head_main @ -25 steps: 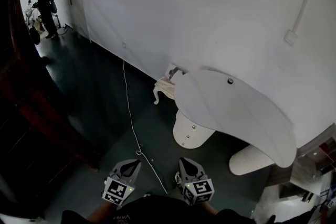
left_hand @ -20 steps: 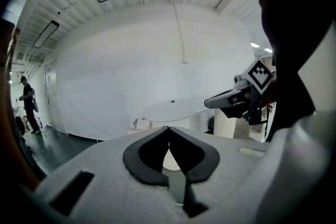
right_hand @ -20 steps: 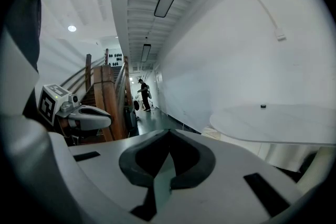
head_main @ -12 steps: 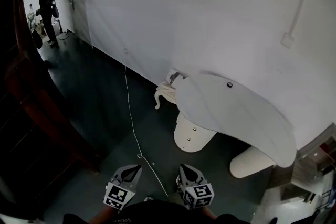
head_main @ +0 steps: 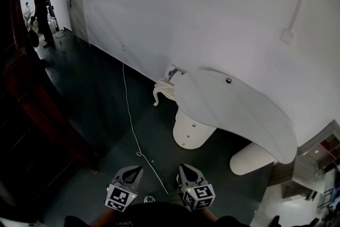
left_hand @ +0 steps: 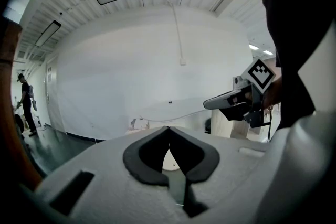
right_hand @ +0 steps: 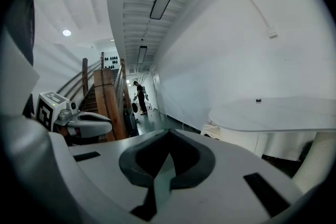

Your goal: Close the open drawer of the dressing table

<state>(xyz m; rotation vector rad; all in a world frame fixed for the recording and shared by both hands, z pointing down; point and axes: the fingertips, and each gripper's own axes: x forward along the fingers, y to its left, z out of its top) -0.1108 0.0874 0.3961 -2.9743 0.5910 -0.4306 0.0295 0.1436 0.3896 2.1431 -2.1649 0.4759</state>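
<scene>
While both pairs of tongs hang low at the person's front, the left tongs [head_main: 136, 171] and the right tongs [head_main: 185, 168] are each clenched tip to tip with nothing between the pads. They are well apart from the white dressing table with its curved, kidney-shaped top [head_main: 239, 109], which stands against the white wall [head_main: 212, 13]. Its rounded cream drawer pedestal [head_main: 191, 133], dotted with small knobs, juts out from under the surface on the near side. From this far off, I cannot tell whether one drawer stands pulled out or all sit flush, so the scene fits a drawer waiting to be shut as well as one already home. A thin white cable [head_main: 129, 109] runs across the dark floor [head_main: 95, 87] and ends near the person's feet. Catching a foot on it looks like the likeliest mishap. Should a drawer be out, I judge that clenched tongs pressed against that curved front could skid sideways. An off-centre shove could skew the drawer so that it jams. A hard push might also jolt the small dark object [head_main: 228, 81] resting on the surface.
</scene>
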